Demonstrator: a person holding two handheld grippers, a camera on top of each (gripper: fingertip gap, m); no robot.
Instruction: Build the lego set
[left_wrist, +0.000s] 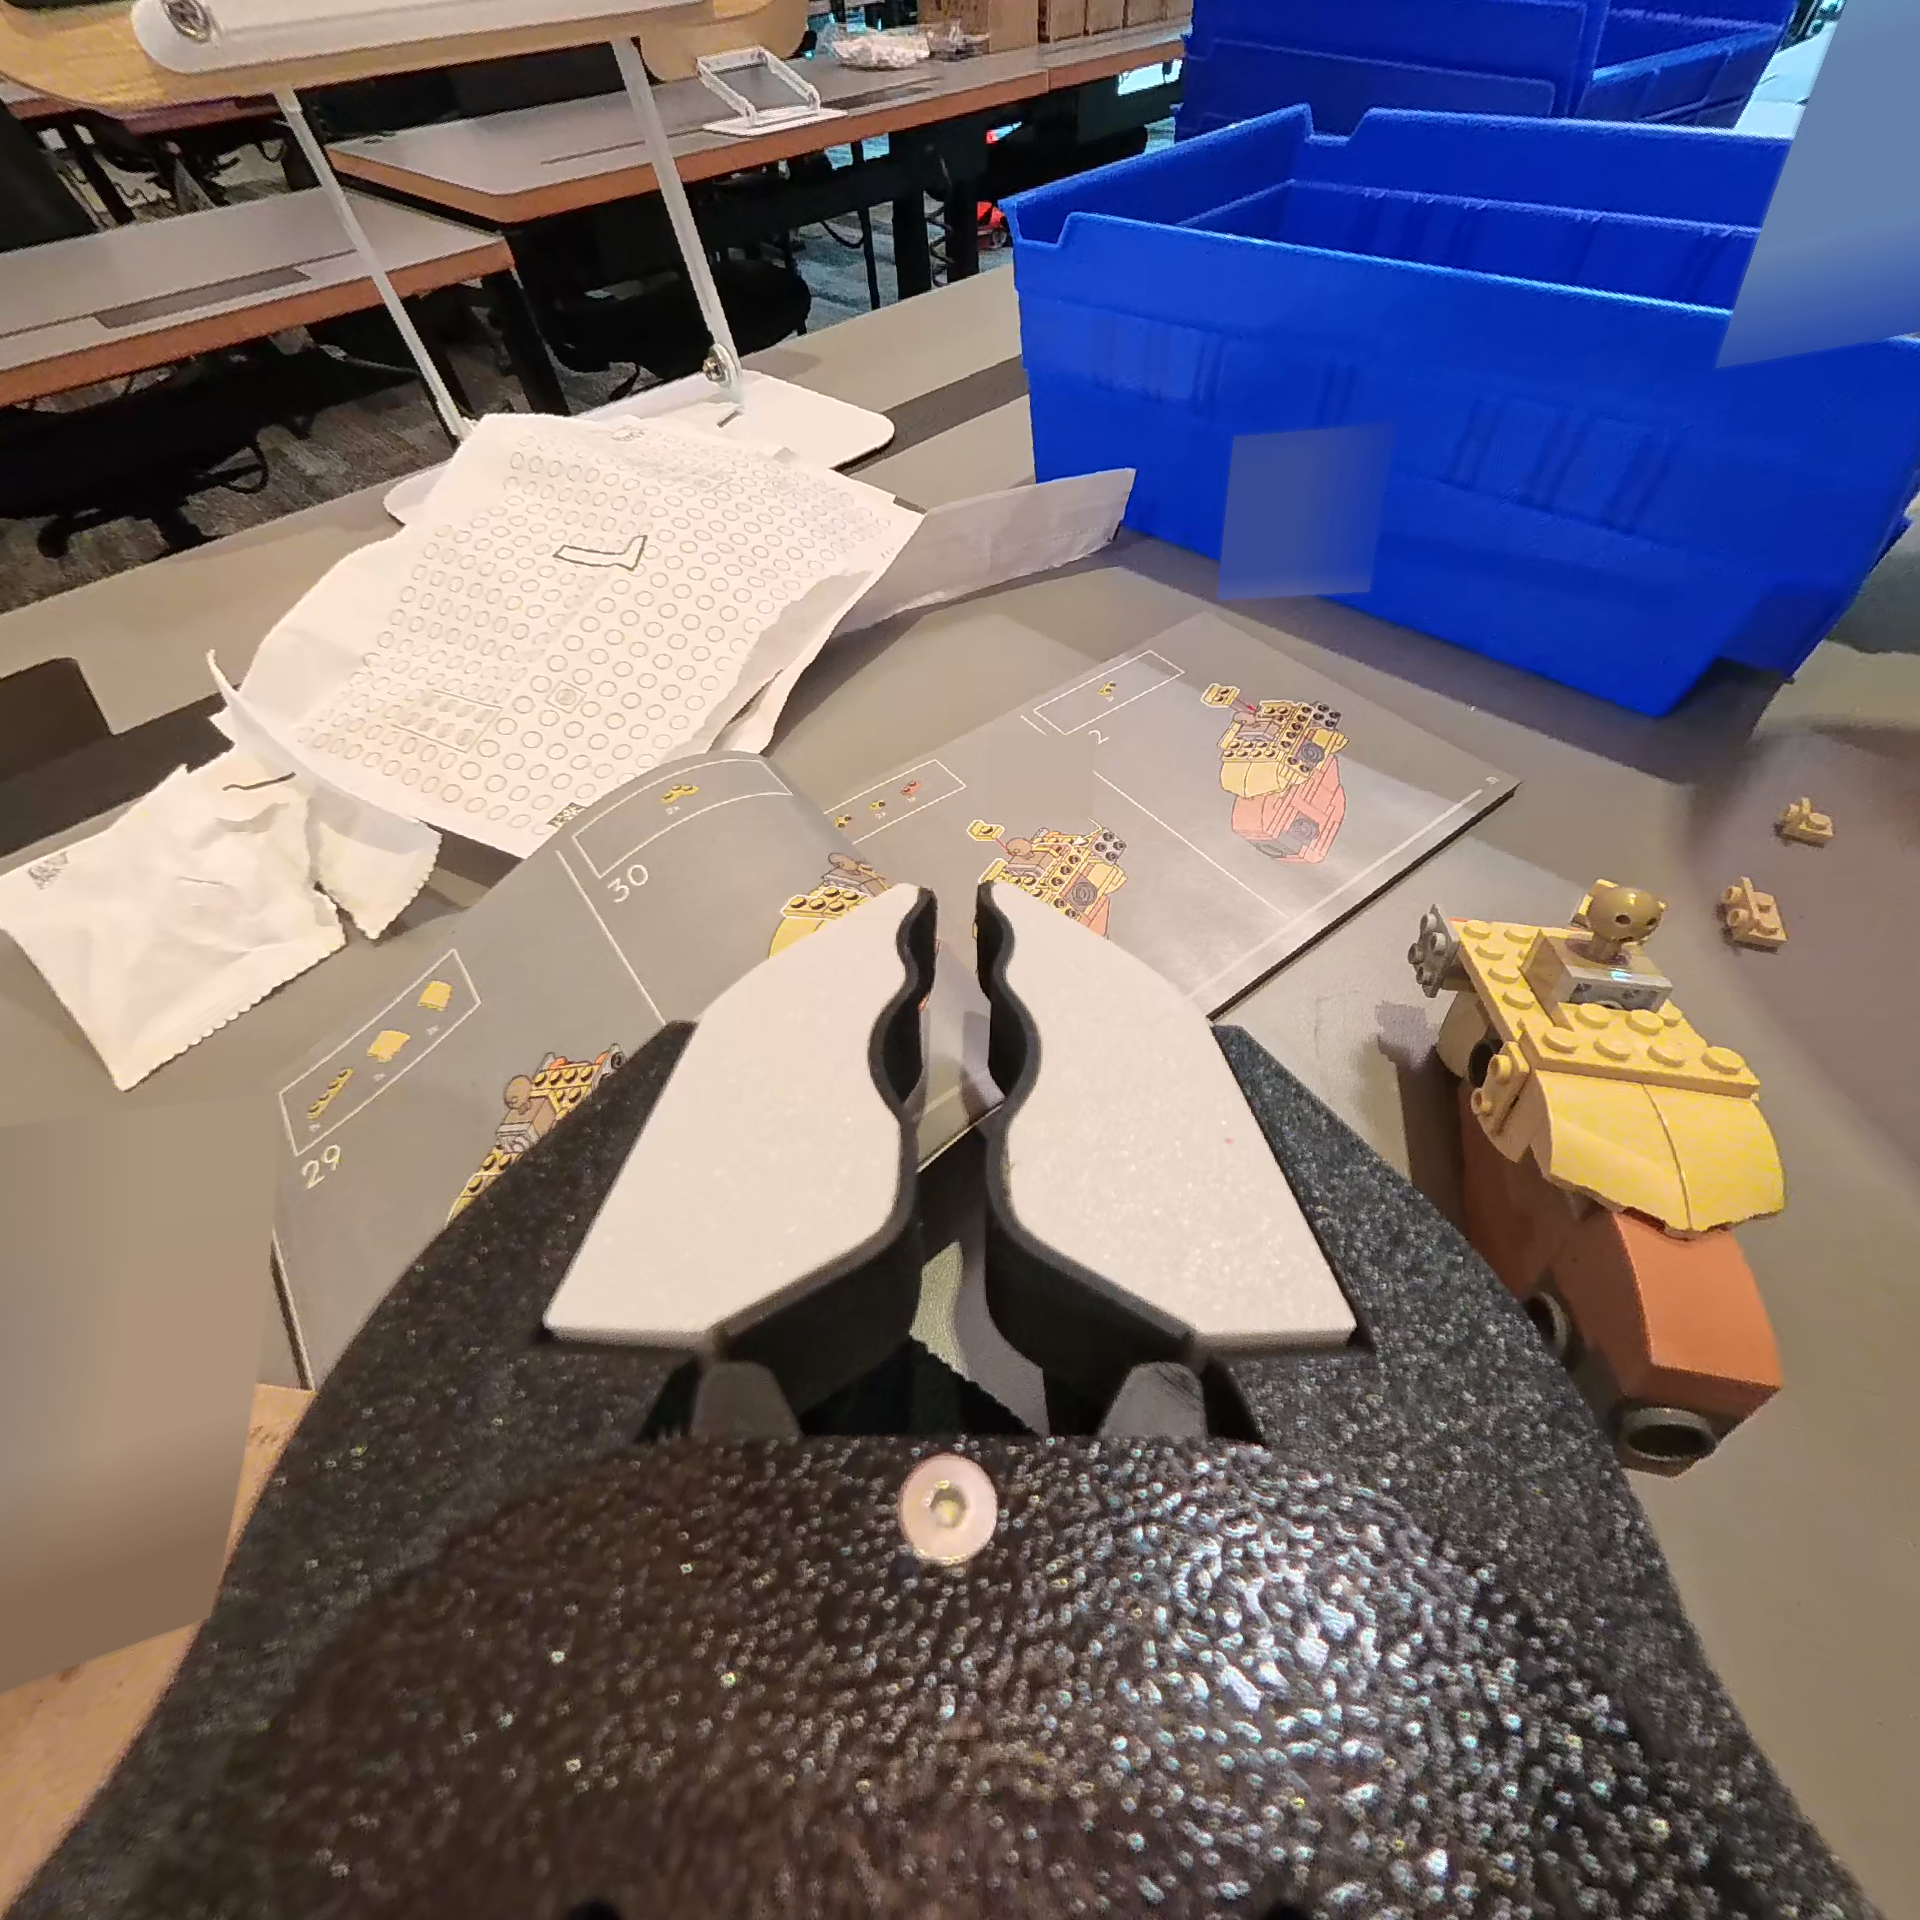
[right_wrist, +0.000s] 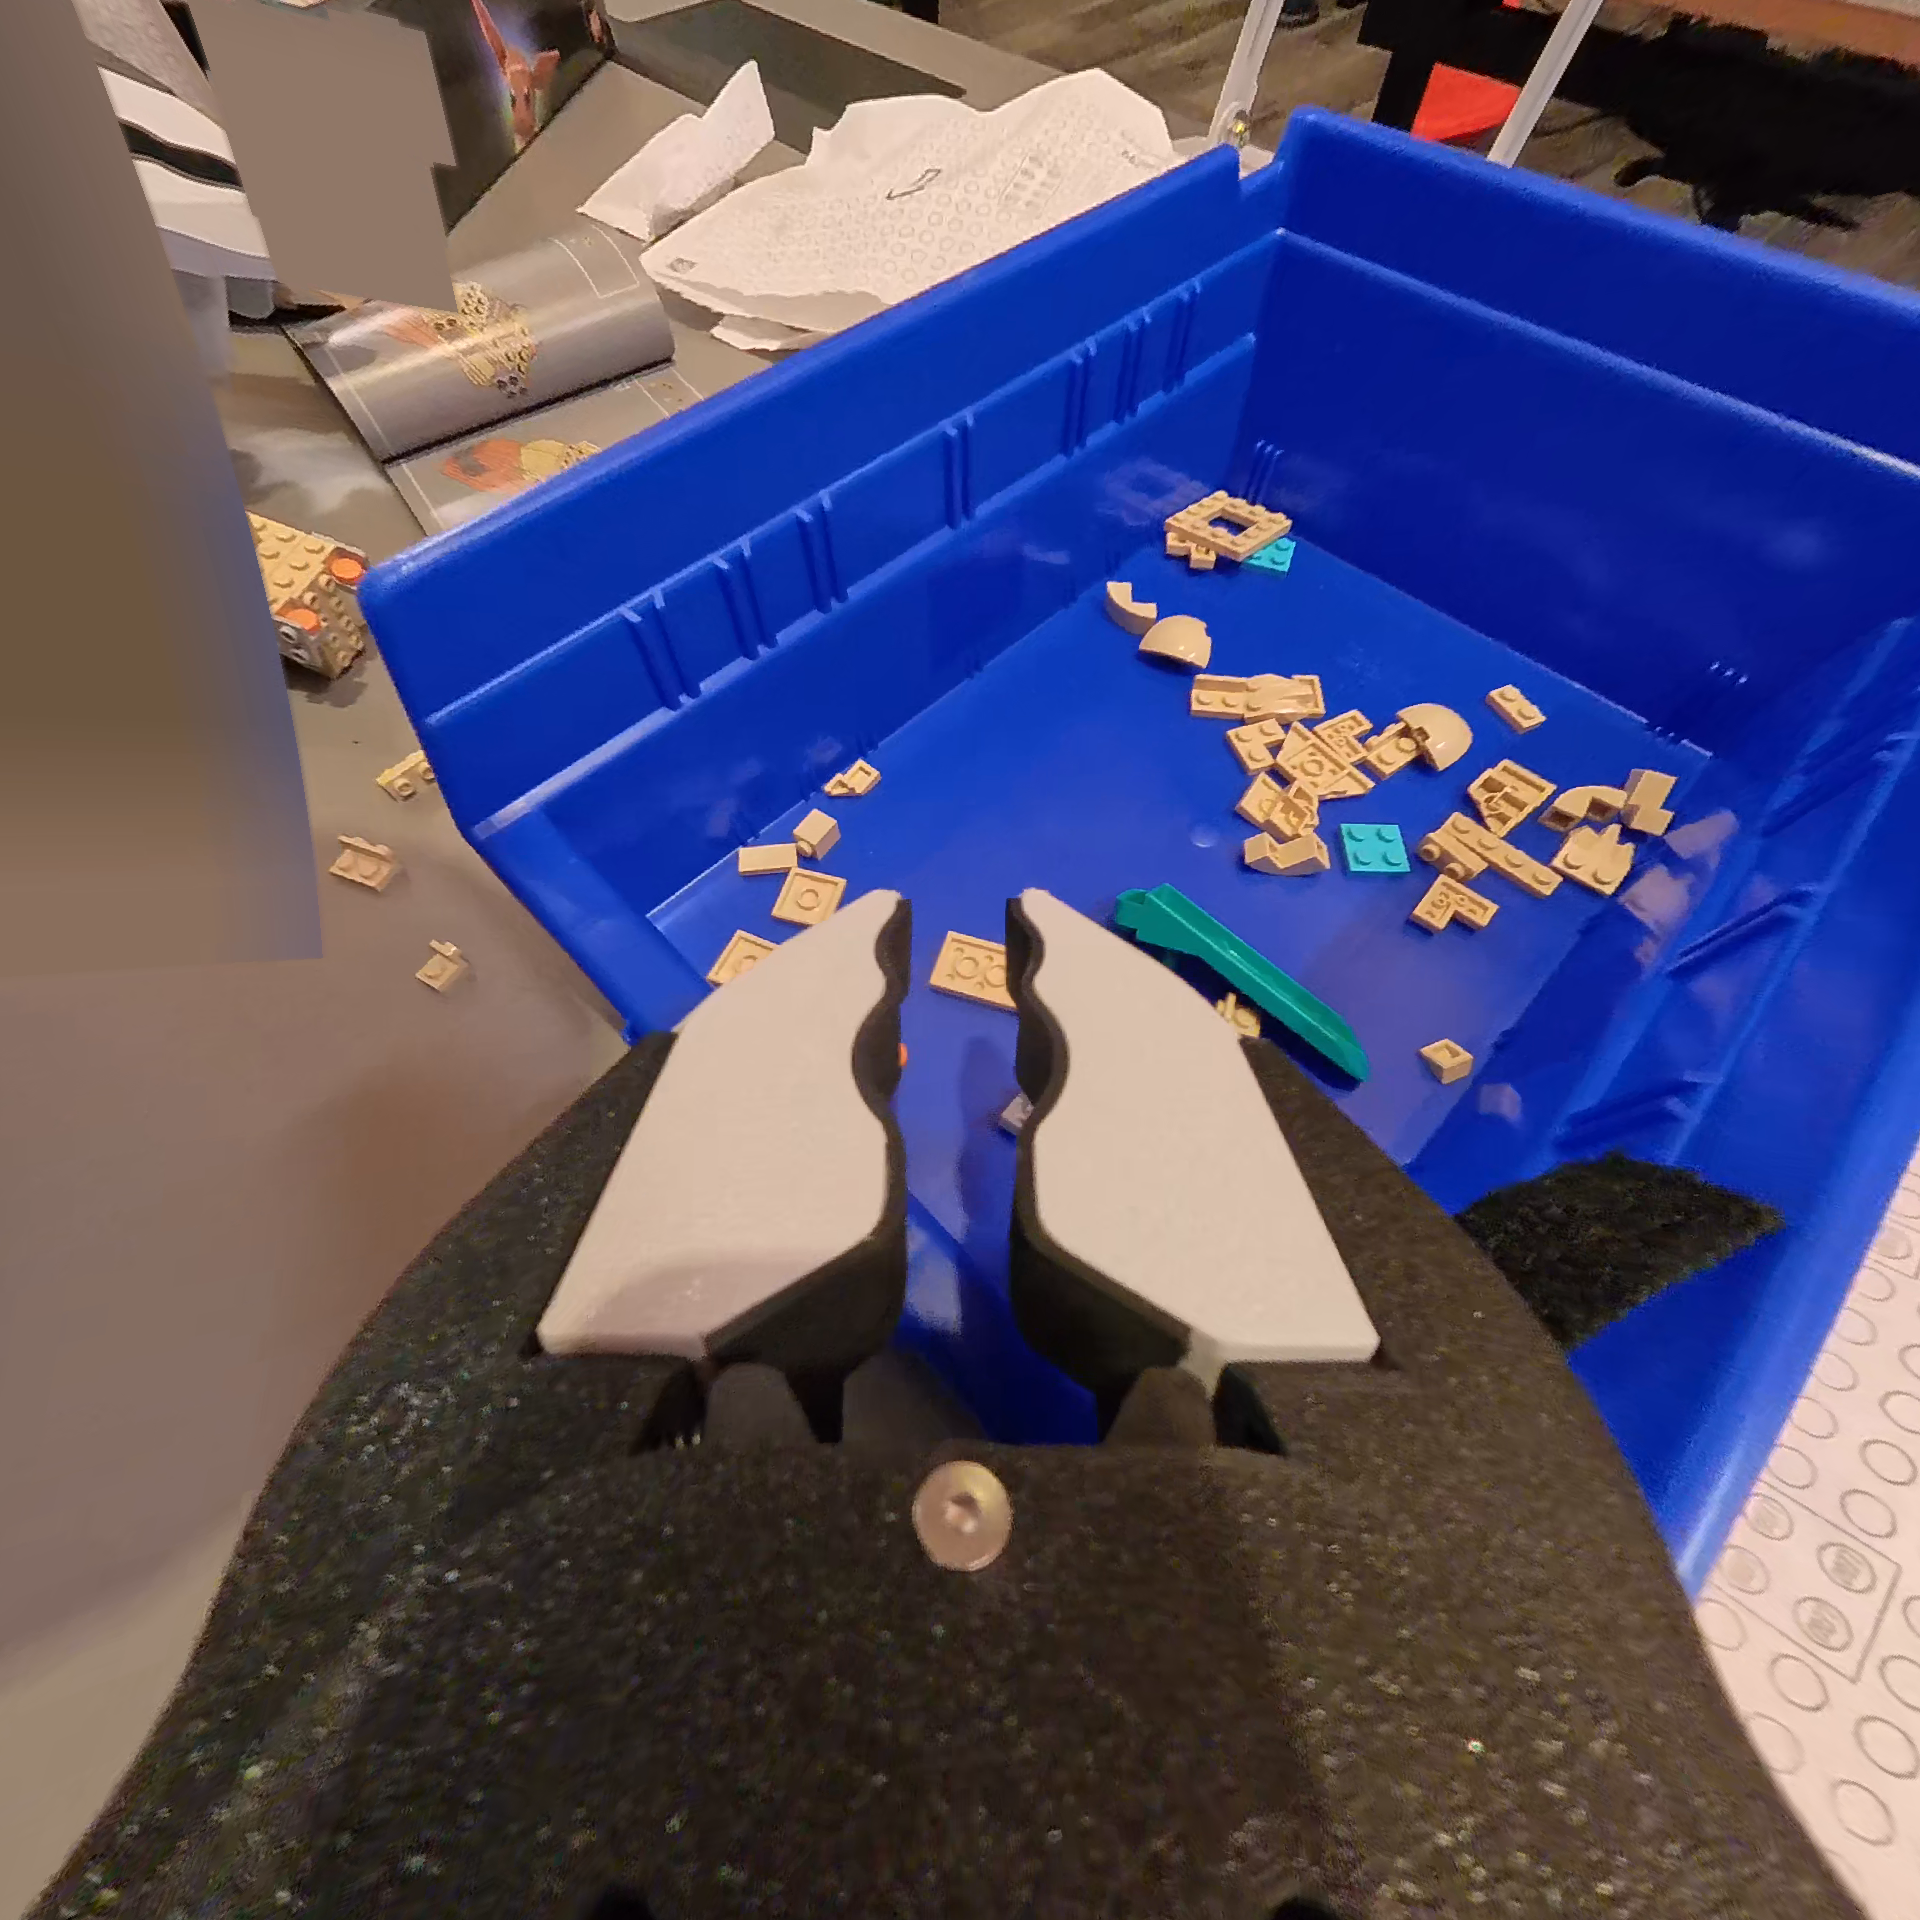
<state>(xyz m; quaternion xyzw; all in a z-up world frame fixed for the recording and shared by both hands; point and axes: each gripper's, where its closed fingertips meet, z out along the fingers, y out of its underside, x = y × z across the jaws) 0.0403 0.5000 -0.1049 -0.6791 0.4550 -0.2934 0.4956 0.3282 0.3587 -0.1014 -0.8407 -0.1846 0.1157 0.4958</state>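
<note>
A partly built tan and reddish-brown lego model (left_wrist: 1600, 1122) stands on the grey table to the right of my left gripper (left_wrist: 954, 909). That gripper hovers over the open instruction booklet (left_wrist: 1195, 831), above a curled page. Its jaws are a narrow gap apart and hold no brick. My right gripper (right_wrist: 961, 920) is open and empty over the blue bin (right_wrist: 1039, 436). A tan plate (right_wrist: 971, 971) lies just beyond its tips. Several loose tan pieces (right_wrist: 1309, 769), teal plates (right_wrist: 1374, 847) and a teal brick separator (right_wrist: 1247, 982) lie in the bin. The model (right_wrist: 312, 603) also shows at the left edge.
Small tan pieces lie on the table by the model (left_wrist: 1751, 912) and beside the bin (right_wrist: 364, 862). Torn white paper bags (left_wrist: 540, 623) lie behind the booklet. A white stand base (left_wrist: 790, 416) is farther back. More blue bins (left_wrist: 1455, 364) are stacked at the right. Some 35 centimetres of space lies between my two pairs of fingers. The tan plate (right_wrist: 971, 971) lies some 6 centimetres from my right tips, 30 centimetres from my left tips.
</note>
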